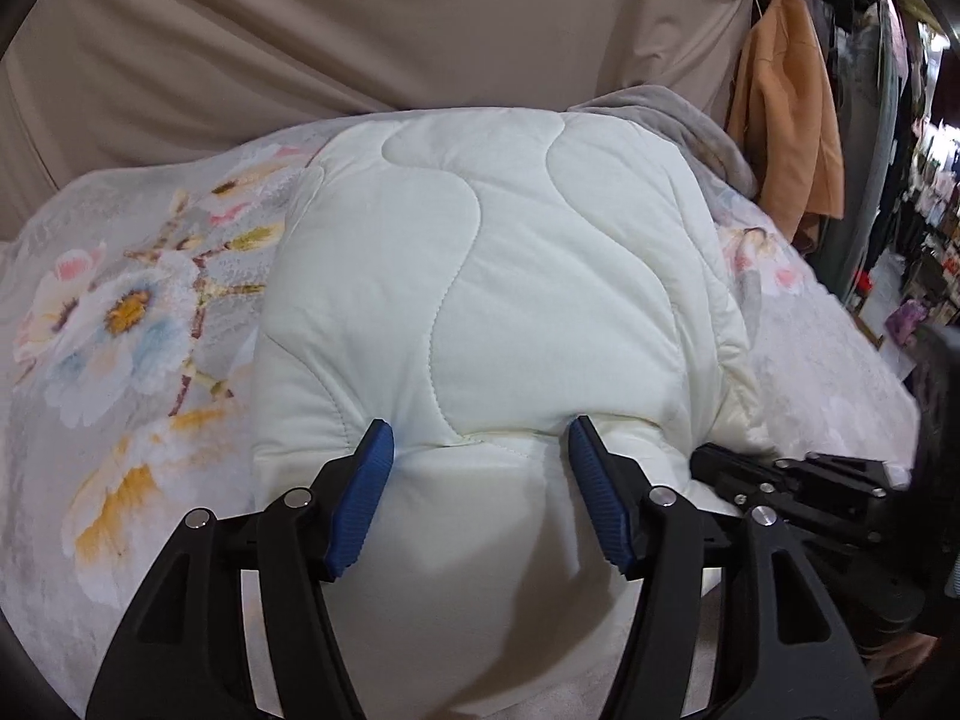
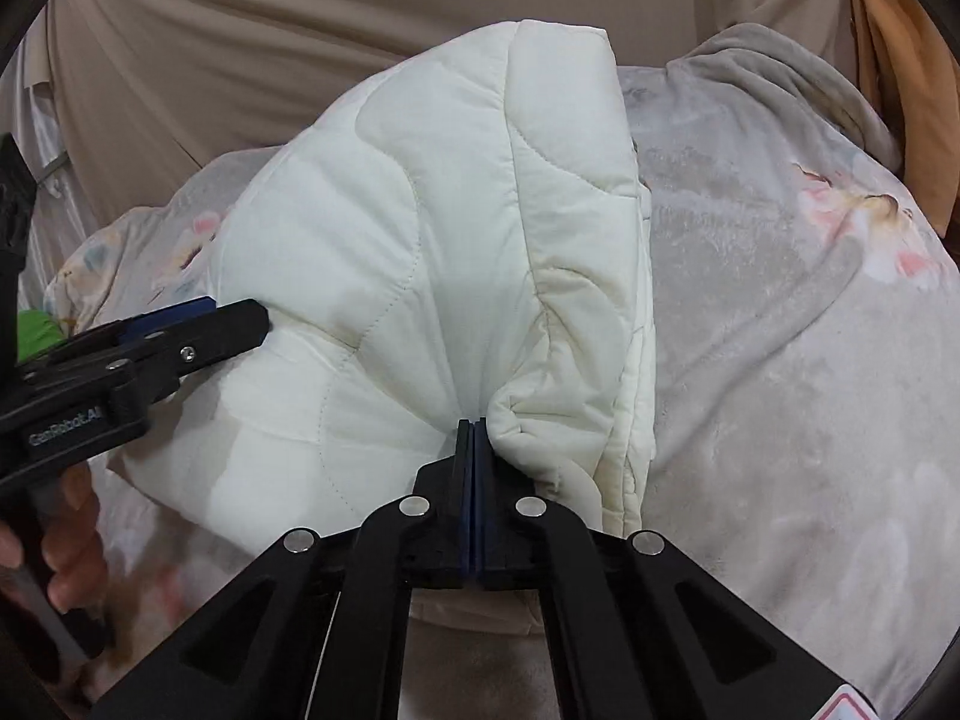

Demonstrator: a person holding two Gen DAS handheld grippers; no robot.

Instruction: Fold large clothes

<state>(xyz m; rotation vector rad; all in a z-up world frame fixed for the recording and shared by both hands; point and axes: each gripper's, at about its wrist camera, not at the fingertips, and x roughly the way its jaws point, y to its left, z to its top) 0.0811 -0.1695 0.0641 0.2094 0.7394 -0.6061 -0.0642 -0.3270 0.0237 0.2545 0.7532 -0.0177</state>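
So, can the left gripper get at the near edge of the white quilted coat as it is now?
Probably yes. The left gripper has open jaws already on either side of the white quilted coat, and nothing lies between them.

The quilted white garment (image 1: 480, 300) hides much of the floral bedspread (image 1: 120, 312); the cluttered shelves (image 1: 936, 228) at the right edge blur, contents unreadable.

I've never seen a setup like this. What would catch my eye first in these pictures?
A puffy white quilted garment lies bunched in the middle of a flowered bedspread. The left gripper with blue pads straddles its near edge, jaws apart, while the right gripper is pinched shut at a gathered fold. An orange garment hangs at the far right.
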